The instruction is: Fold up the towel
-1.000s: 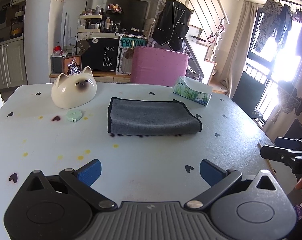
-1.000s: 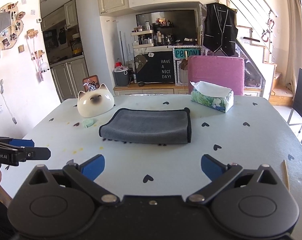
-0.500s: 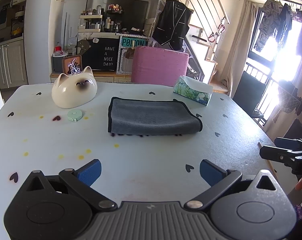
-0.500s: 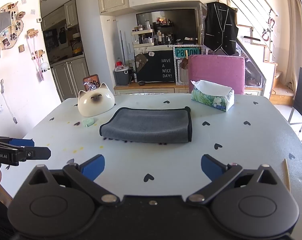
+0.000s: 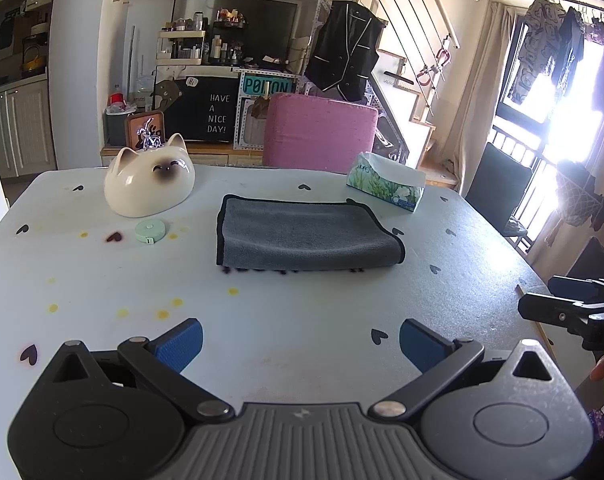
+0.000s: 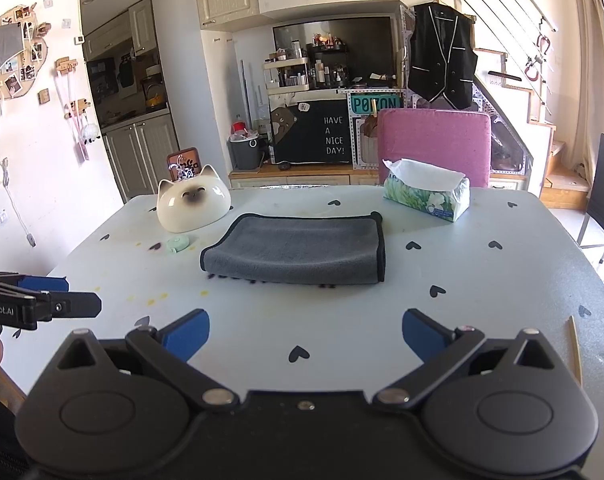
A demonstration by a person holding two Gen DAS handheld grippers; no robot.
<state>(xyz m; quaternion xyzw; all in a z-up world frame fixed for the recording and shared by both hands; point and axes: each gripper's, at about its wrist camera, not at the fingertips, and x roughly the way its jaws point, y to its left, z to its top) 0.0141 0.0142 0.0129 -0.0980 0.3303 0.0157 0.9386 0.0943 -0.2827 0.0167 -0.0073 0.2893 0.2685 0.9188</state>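
Observation:
A grey towel with a black hem (image 5: 306,234) lies folded into a flat rectangle at the middle of the white table (image 5: 261,320); it also shows in the right wrist view (image 6: 297,249). My left gripper (image 5: 300,342) is open and empty, held back near the table's front edge, well short of the towel. My right gripper (image 6: 305,334) is open and empty too, also near the front edge. Each gripper shows from the side in the other's view, the right one (image 5: 570,312) and the left one (image 6: 41,304).
A white cat-shaped ceramic dish (image 5: 149,184) and a small green tape measure (image 5: 150,231) sit left of the towel. A tissue box (image 5: 386,186) stands at the back right. A pink chair (image 5: 320,136) is behind the table. A thin wooden stick (image 6: 574,348) lies at the right edge.

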